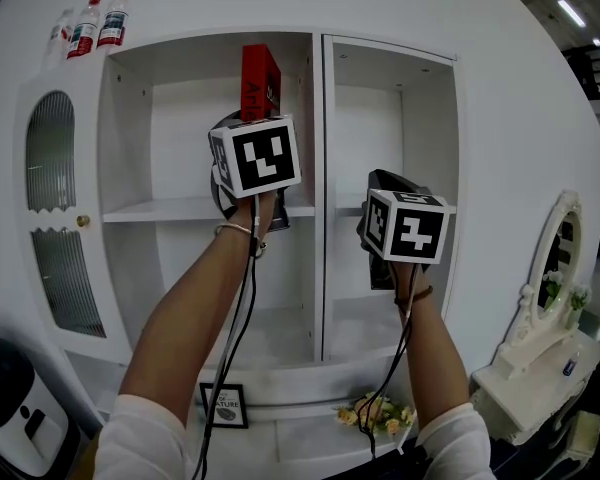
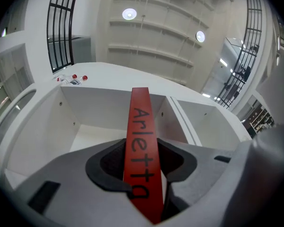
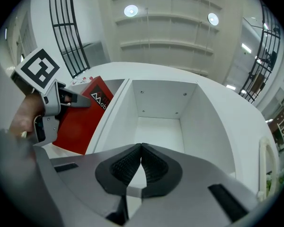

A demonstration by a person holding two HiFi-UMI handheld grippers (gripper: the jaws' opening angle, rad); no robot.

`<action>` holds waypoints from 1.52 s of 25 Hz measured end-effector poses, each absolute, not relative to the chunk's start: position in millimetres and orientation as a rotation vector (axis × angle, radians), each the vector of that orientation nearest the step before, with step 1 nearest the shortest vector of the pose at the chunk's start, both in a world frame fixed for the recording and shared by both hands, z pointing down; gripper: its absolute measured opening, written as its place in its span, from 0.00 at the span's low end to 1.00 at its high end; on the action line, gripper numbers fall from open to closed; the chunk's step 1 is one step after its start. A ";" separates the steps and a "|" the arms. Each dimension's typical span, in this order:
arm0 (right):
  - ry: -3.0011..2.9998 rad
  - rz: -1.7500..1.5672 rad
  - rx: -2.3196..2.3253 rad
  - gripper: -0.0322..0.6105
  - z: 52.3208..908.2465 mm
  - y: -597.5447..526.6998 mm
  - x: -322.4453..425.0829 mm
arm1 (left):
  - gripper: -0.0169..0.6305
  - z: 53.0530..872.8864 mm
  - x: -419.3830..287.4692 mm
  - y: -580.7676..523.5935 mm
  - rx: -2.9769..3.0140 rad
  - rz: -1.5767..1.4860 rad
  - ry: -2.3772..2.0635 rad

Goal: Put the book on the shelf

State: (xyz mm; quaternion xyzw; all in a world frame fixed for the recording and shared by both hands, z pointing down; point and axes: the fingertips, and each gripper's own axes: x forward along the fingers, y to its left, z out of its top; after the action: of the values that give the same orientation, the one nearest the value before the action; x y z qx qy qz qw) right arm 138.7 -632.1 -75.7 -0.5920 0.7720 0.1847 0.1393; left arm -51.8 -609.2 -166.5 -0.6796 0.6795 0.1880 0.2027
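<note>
A red book [image 1: 260,80] with black lettering on its spine stands upright in my left gripper [image 1: 250,128], which is shut on its lower end. In the head view the book is up inside the upper left compartment of the white cabinet, above the shelf board [image 1: 160,208]. The left gripper view shows the spine [image 2: 142,141] running up between the two dark pads of the left gripper [image 2: 142,167]. My right gripper [image 1: 385,193] hangs lower, before the right compartment, shut with nothing in it. The right gripper view has the right gripper [image 3: 141,167] with pads touching and the book [image 3: 83,119] at left.
A vertical divider [image 1: 318,168] splits the cabinet into two columns. Bottles [image 1: 98,23] stand on the cabinet top at left. Below are a small framed sign [image 1: 225,405] and flowers [image 1: 375,413]. A white vanity mirror [image 1: 555,258] stands at right, a glazed door [image 1: 52,168] at left.
</note>
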 end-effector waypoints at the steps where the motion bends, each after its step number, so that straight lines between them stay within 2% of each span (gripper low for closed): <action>1: 2.231 0.531 -1.711 0.08 -75.7 -634.1 138.9 | 0.30 -167.3 -52.3 -613.0 -1.890 0.515 1.902; 22: 2.220 0.489 -1.693 0.08 -75.9 -648.4 159.5 | 0.29 -165.6 -50.3 -685.9 -1.966 0.451 1.976; 38: 2.218 0.449 -1.687 0.08 -69.4 -639.4 167.7 | 0.38 -172.0 -47.2 -659.3 -1.981 0.488 1.923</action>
State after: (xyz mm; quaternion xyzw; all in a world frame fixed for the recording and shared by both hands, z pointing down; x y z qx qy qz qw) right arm 167.7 -639.4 -69.4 -0.5902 0.7757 0.1572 0.1589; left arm -47.2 -659.3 -172.0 -0.6965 0.6762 0.1715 0.1681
